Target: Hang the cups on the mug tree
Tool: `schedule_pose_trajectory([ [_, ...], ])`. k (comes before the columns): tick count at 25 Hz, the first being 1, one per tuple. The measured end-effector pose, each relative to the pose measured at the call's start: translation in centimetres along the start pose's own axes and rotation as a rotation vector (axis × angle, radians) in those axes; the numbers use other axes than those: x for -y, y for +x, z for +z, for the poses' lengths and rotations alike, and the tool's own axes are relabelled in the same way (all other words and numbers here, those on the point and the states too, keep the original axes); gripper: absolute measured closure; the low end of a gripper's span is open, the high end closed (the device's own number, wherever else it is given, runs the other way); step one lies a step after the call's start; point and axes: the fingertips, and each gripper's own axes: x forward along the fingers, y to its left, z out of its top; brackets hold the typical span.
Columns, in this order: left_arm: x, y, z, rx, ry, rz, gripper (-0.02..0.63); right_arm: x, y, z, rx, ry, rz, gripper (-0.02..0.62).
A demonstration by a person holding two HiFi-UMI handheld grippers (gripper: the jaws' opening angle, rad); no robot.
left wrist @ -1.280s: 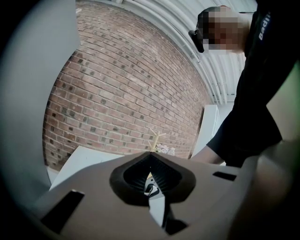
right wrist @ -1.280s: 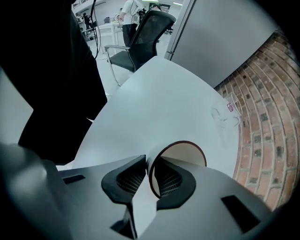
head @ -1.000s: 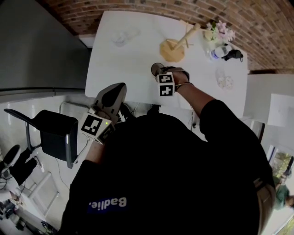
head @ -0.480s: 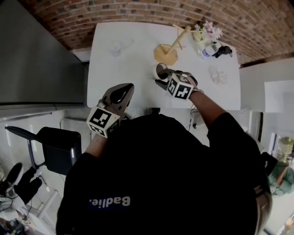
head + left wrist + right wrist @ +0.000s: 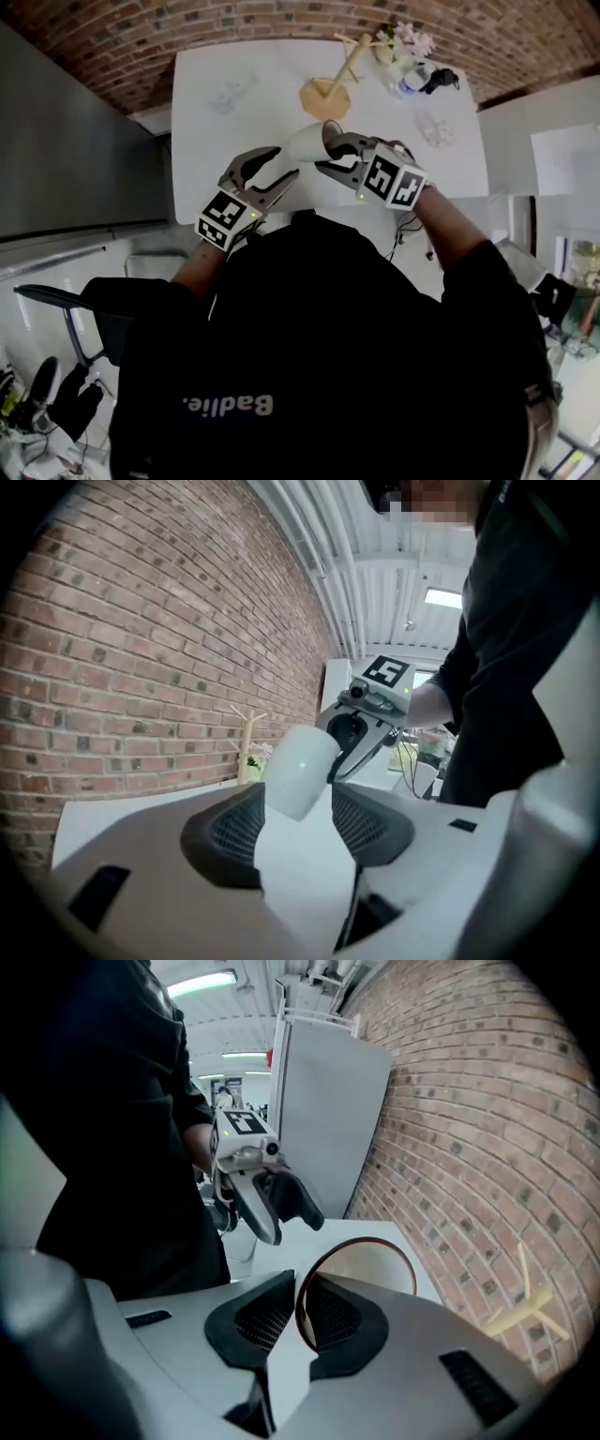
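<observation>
A white cup (image 5: 306, 144) with a dark rim hangs in the air over the near edge of the white table (image 5: 244, 141). My right gripper (image 5: 332, 156) is shut on its rim; in the right gripper view the rim (image 5: 361, 1265) is pinched between the pads. My left gripper (image 5: 279, 167) comes from the left, and its jaws are opening with the cup's base (image 5: 298, 766) between them, the pads not pressing. The wooden mug tree (image 5: 330, 86) stands bare at the table's far side, beyond both grippers.
On the table are a clear glass (image 5: 225, 97) at far left, a second glass (image 5: 431, 127) at right, and flowers (image 5: 401, 42), a bottle (image 5: 411, 82) and a black item (image 5: 441, 77) by the brick wall. A grey cabinet (image 5: 75, 141) stands left of the table.
The left gripper has risen from beside the person's body to the cup and spread its jaws around the base. The right gripper has brought the cup nearer the table's front edge.
</observation>
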Motion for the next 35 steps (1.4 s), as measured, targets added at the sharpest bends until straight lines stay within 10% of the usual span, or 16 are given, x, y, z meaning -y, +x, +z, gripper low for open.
schedule_pose_trajectory([
  [5, -0.6, 2.1, 0.6, -0.049, 0.124, -0.083, 0.274, 0.5, -2.6, 2.5, 0.107, -0.020, 0.053, 0.535],
  [12, -1.9, 5.1, 1.2, -0.119, 0.230, -0.129, 0.258, 2.0, -3.9, 4.4, 0.210, -0.051, 0.132, 0.535],
  [22, -3.6, 7.6, 0.2, -0.207, 0.186, -0.101, 0.301, 4.3, -2.8, 2.4, 0.328, 0.019, 0.231, 0.534],
  [35, -9.3, 9.3, -3.4, -0.440, 0.188, -0.033, 0.305, 9.7, 1.6, -1.6, 0.555, 0.256, 0.142, 0.505],
])
